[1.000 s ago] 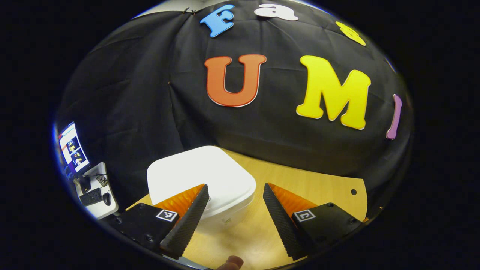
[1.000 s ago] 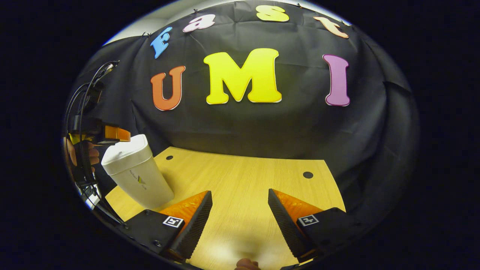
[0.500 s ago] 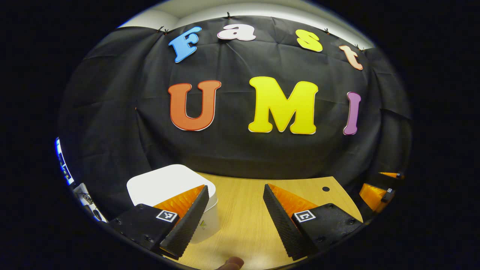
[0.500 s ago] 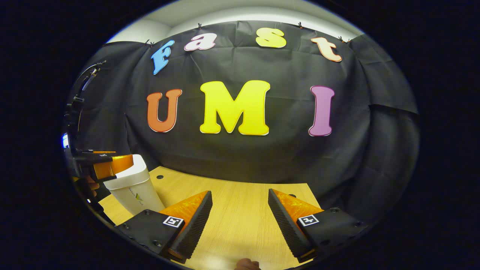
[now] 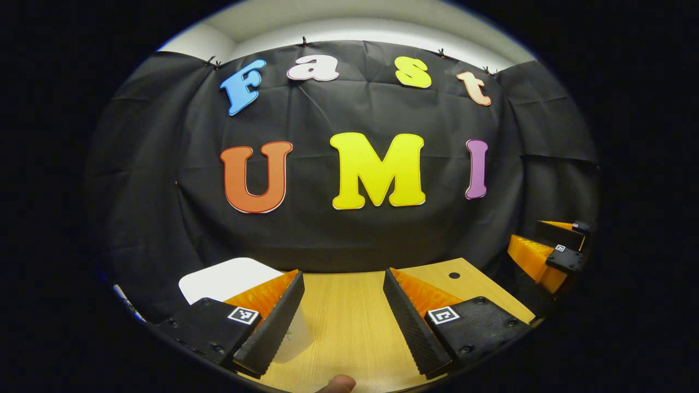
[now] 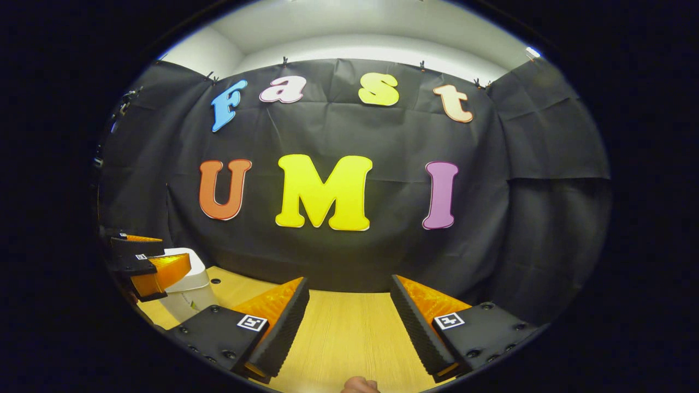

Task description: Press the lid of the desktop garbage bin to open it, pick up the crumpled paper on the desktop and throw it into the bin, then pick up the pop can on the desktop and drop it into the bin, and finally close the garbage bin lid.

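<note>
The white garbage bin (image 5: 224,279) stands low on the left of the left gripper view with its lid down, partly behind my left finger. My left gripper (image 5: 341,316) is open above the wooden table (image 5: 349,327), with nothing between its fingers. In the right gripper view the bin (image 6: 188,284) sits at the far left, and the left gripper (image 6: 144,267) hangs in front of it. My right gripper (image 6: 349,322) is open over bare table, holding nothing. The right gripper (image 5: 549,248) also appears at the right edge of the left gripper view.
The black cloth wall closes the table's far side. Small round holes mark the tabletop (image 5: 454,275) (image 6: 215,281). A fingertip (image 5: 338,383) shows at the bottom of the left gripper view.
Both views have tilted upward and drawn back: the bin has slid lower and looks smaller, and more wall and ceiling show. Both grippers stay open. The right gripper has come into the left gripper view.
</note>
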Demonstrator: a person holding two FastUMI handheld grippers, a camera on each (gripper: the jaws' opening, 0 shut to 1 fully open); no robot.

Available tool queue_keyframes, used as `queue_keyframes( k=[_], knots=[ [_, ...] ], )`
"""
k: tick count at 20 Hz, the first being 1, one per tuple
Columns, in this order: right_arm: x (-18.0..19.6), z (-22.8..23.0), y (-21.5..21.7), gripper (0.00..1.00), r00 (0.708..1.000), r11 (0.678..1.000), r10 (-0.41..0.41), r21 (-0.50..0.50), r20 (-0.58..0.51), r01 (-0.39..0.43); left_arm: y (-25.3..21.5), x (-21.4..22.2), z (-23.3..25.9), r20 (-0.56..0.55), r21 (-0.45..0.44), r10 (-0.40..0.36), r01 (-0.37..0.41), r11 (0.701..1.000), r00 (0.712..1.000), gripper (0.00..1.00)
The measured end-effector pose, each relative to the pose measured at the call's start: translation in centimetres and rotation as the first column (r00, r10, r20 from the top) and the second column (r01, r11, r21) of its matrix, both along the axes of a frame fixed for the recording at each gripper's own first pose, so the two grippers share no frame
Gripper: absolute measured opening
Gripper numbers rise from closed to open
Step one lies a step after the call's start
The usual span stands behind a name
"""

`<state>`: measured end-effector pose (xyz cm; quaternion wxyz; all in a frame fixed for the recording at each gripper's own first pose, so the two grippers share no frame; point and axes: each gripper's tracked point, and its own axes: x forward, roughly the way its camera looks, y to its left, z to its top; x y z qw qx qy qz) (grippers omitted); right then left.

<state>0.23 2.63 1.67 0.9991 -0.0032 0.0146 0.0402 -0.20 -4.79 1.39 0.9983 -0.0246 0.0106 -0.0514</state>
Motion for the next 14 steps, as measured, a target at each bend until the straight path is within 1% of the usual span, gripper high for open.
queue_keyframes(
  k=[3, 4, 5, 6, 7, 10, 14],
  knots=[
    [-0.25, 0.29, 0.25, 0.94, 1.000, 1.000, -0.006, -0.021, 0.019, 0.006, 0.50, 0.03, 0.30, 0.012, 0.004, 0.008, -0.008, 1.000, 1.000, 0.96],
    [-0.42, 0.38, 0.41, 0.93, 1.000, 1.000, -0.005, -0.029, 0.022, 0.006, 0.42, 0.01, 0.25, 0.010, -0.002, 0.002, -0.002, 1.000, 1.000, 1.00],
    [-0.42, 0.52, 0.40, 0.94, 1.000, 0.999, -0.007, -0.037, 0.026, 0.008, 0.43, 0.12, 0.03, 0.008, -0.003, 0.004, -0.004, 1.000, 1.000, 0.96],
    [-0.41, 0.56, 0.08, 0.93, 0.999, 0.999, -0.017, -0.039, 0.030, 0.019, 0.53, 0.21, 0.03, 0.007, -0.004, 0.006, -0.006, 1.000, 1.000, 0.96],
    [-0.43, 0.68, -0.01, 0.95, 0.999, 0.999, -0.021, -0.033, 0.031, 0.022, 0.46, 0.26, -0.08, 0.003, -0.006, 0.004, -0.004, 1.000, 1.000, 0.96],
    [-0.44, 0.70, -0.32, 0.94, 0.999, 0.999, -0.030, -0.025, 0.033, 0.031, 0.19, 0.26, 0.04, 0.006, 0.004, -0.003, 0.002, 1.000, 1.000, 0.96],
    [-0.40, 0.53, -0.10, 0.94, 0.999, 0.999, -0.020, -0.026, 0.026, 0.021, -0.33, 0.51, -0.06, 0.005, 0.015, -0.013, 0.013, 1.000, 1.000, 0.96]
  ],
)
